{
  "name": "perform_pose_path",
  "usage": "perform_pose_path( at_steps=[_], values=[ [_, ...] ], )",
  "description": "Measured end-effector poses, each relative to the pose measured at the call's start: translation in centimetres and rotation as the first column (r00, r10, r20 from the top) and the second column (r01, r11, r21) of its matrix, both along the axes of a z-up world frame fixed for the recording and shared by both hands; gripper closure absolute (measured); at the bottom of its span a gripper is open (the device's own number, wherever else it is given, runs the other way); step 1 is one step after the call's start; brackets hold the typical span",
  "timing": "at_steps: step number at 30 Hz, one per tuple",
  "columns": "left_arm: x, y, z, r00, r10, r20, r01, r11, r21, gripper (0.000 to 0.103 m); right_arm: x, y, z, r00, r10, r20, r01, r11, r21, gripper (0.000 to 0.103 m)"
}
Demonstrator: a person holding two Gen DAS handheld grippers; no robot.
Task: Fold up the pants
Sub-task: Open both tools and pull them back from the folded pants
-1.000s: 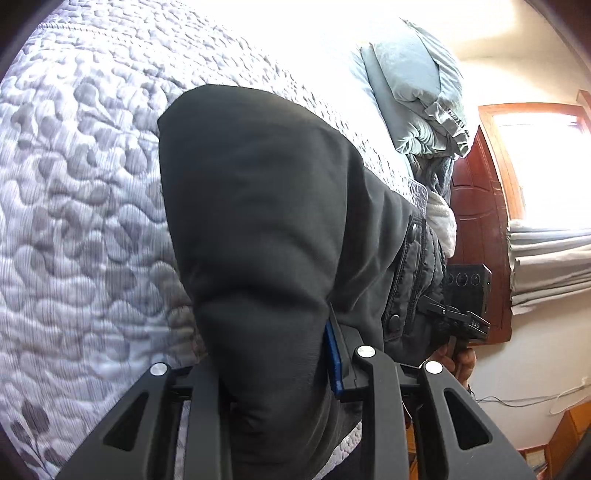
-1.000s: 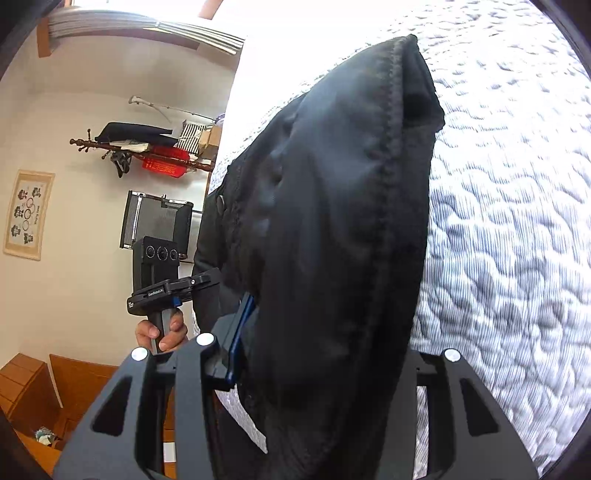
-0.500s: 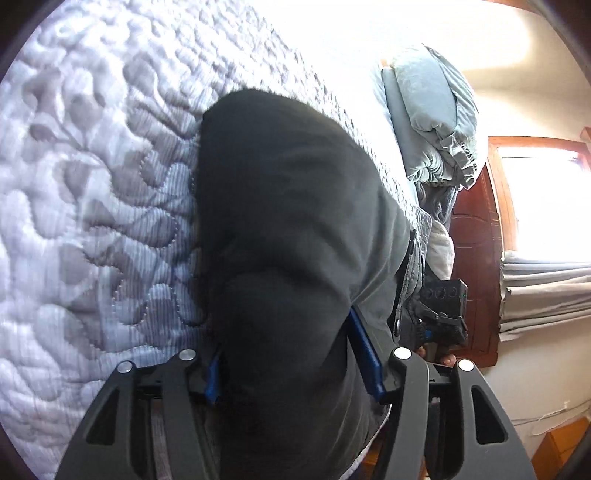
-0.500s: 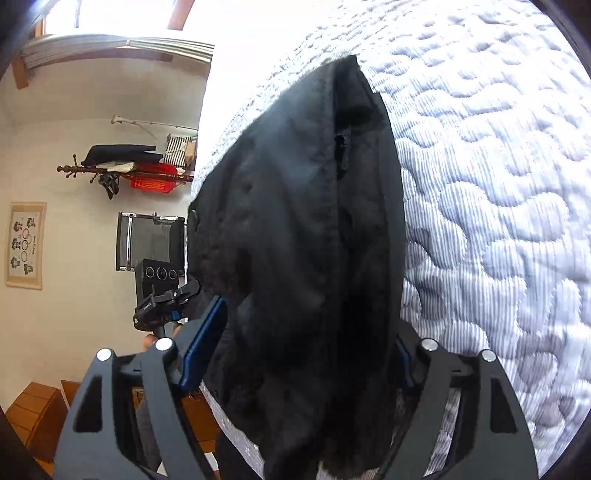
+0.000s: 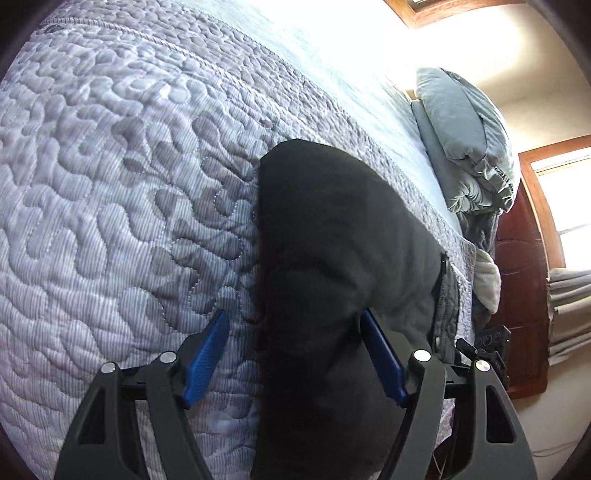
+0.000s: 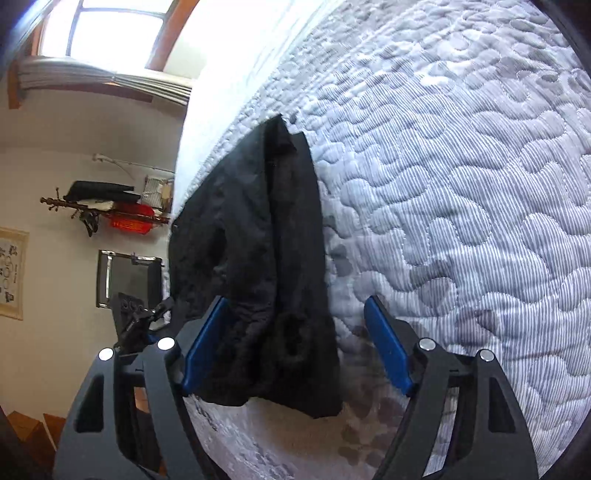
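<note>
Left wrist view first: the left gripper (image 5: 295, 354) has its jaws spread wide, blue pads (image 5: 207, 358) angled outward on both sides. Between them runs the black pants (image 5: 332, 266), a folded dark mass lying on the quilted bedspread (image 5: 110, 166) and stretching forward from the gripper. The fabric sits closer to the right-hand pad, which looks to be touching it; the left-hand pad stands clear over bare quilt. Nothing is pinched. Ahead and to the right of the gripper, grey pillows (image 5: 465, 136) are stacked at the far end of the bed, with a dark wooden door (image 5: 524, 295) beyond them. Down at the right edge, the right gripper (image 5: 491, 347) peeks out past the pants.

Right wrist view now: the right gripper (image 6: 295, 350) is also wide open, pads splayed. The pants (image 6: 266, 266) lie flat on the bedspread (image 6: 461, 184), their near hem just ahead of the fingers and nearer the left-hand pad, which the cloth overlaps. The right-hand pad hangs over bare quilt, apart from the fabric. Off to the left, the left gripper (image 6: 136, 317) shows at the bed's edge, and farther back a wall rack (image 6: 103, 210) carries dark and red items below a bright window (image 6: 110, 33).
</note>
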State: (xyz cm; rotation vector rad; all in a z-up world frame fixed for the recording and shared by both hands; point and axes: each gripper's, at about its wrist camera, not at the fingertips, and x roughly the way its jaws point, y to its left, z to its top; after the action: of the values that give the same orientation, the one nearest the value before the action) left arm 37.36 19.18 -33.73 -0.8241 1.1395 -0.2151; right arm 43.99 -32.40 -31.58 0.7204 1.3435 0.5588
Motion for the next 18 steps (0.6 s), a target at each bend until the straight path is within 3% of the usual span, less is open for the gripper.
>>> perform_pose_path(
  at_steps=[3, 4, 7, 13, 18],
  values=[
    [-2.1, 0.7, 2.8, 0.997, 0.032, 0.071, -0.035, 0.999, 0.033, 0.021, -1.9, -0.6, 2.9, 0.997, -0.049, 0.057, 0.049, 0.999, 0.005, 0.019],
    [-3.2, 0.8, 3.9, 0.994, 0.043, 0.098, -0.05, 0.996, 0.069, 0.015, -2.9, -0.9, 3.9, 0.995, -0.065, 0.074, 0.065, 0.998, -0.006, 0.015],
    [-6.9, 0.1, 7.4, 0.985, 0.043, 0.166, -0.074, 0.981, 0.181, 0.012, -6.7, -0.6, 6.8, 0.986, -0.098, 0.138, 0.109, 0.991, -0.075, 0.012],
    [-15.6, -2.2, 14.3, 0.96, 0.025, 0.28, -0.135, 0.914, 0.382, 0.004, -15.8, -0.6, 11.7, 0.956, -0.126, 0.264, 0.193, 0.951, -0.243, 0.008],
    [-21.7, -4.5, 19.0, 0.942, 0.003, 0.335, -0.167, 0.871, 0.463, 0.004, -22.1, 0.3, 16.5, 0.925, -0.111, 0.364, 0.238, 0.914, -0.327, 0.007]
  ],
)
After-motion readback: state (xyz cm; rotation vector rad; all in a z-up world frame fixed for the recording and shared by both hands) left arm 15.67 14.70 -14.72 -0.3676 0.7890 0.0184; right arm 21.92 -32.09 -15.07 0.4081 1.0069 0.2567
